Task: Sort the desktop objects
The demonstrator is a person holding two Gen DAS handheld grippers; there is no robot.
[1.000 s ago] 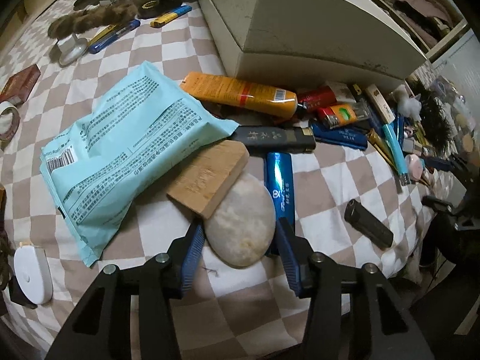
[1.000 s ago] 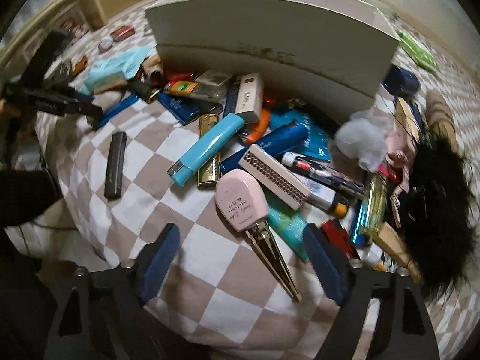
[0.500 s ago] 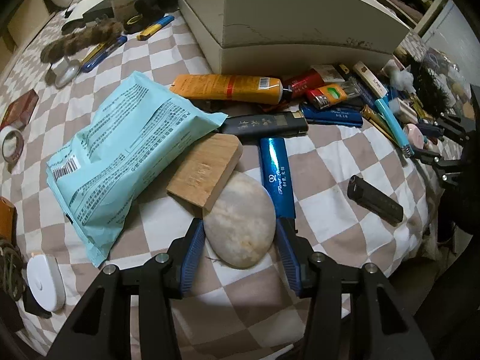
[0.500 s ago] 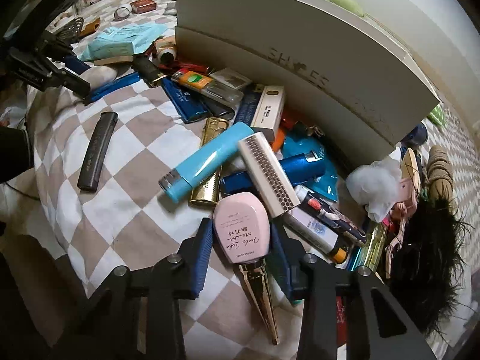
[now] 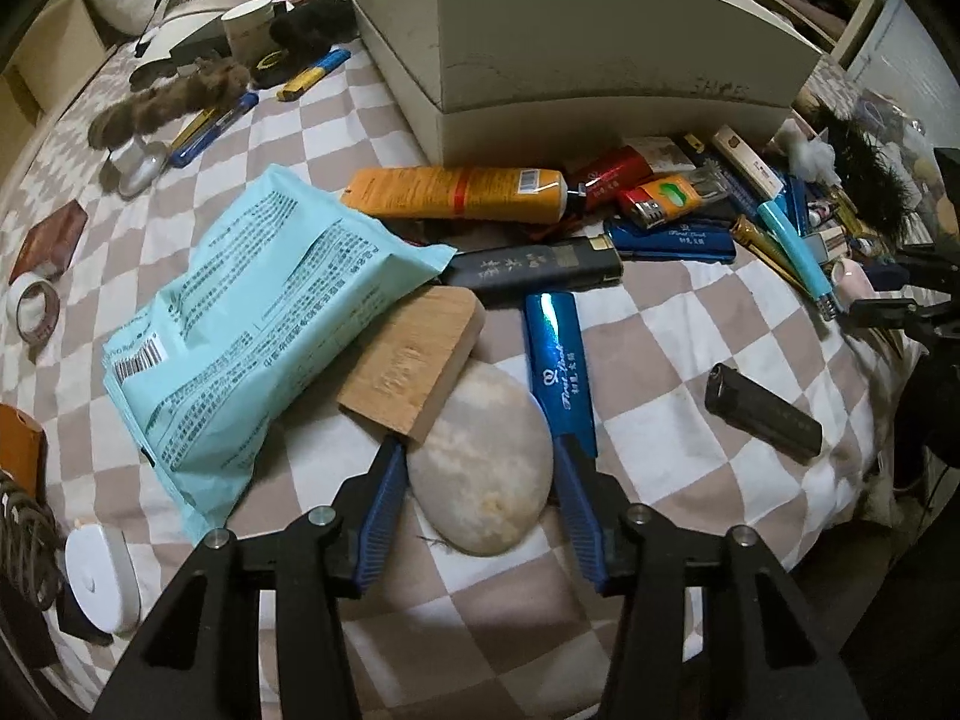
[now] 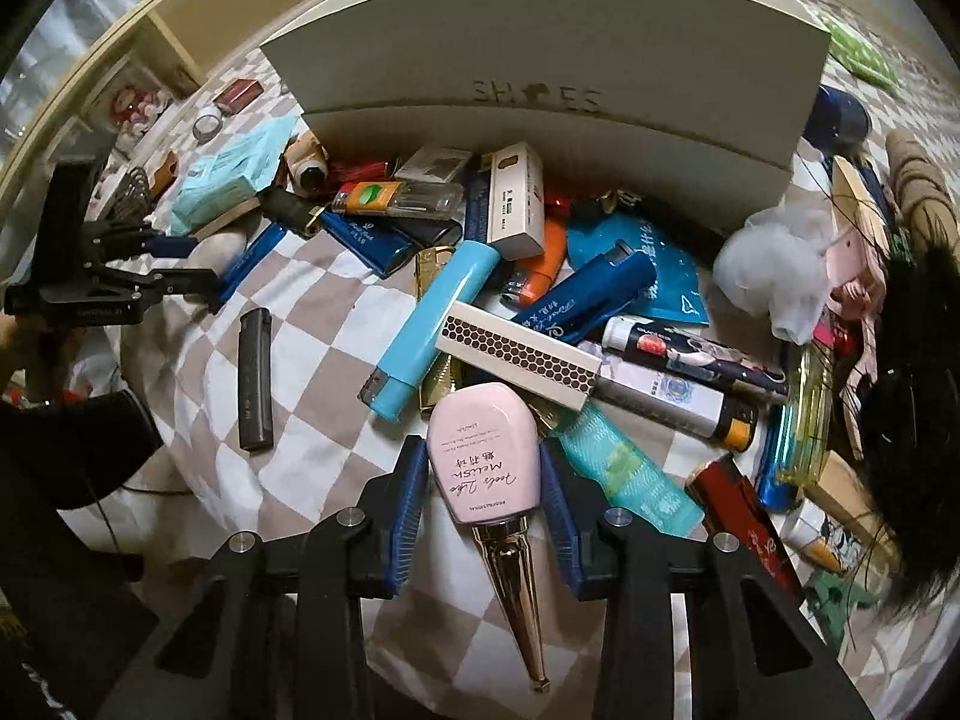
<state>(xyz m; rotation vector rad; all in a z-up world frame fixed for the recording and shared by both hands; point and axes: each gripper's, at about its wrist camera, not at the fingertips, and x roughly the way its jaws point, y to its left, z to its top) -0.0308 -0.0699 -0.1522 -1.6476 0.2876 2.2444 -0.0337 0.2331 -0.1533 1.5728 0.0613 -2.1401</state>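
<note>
A smooth pale stone [image 5: 480, 462] lies on the checkered cloth [image 5: 660, 330], and my left gripper [image 5: 477, 450] is shut on it, blue pads against both its sides. A wooden block [image 5: 414, 366] leans on the stone's far edge, and a blue lighter [image 5: 558, 372] lies beside it on the right. In the right wrist view my right gripper [image 6: 482, 447] is shut on a pink nail polish bottle [image 6: 483, 450], whose gold pointed cap [image 6: 516, 588] points back toward the camera. The bottle's far end touches a honeycomb-patterned matchbox [image 6: 516, 354].
A big white shoe box [image 6: 540, 60] stands behind the clutter. A teal packet [image 5: 252, 324], an orange tube [image 5: 456, 195], a black lighter [image 6: 255, 378], a light blue lighter [image 6: 432, 330] and several other lighters and tubes lie around. Black feathery fluff [image 6: 912, 372] sits far right.
My right gripper moved in and went from wide open to shut on the pink bottle. The left gripper stays shut on the stone; its view shifted slightly.
</note>
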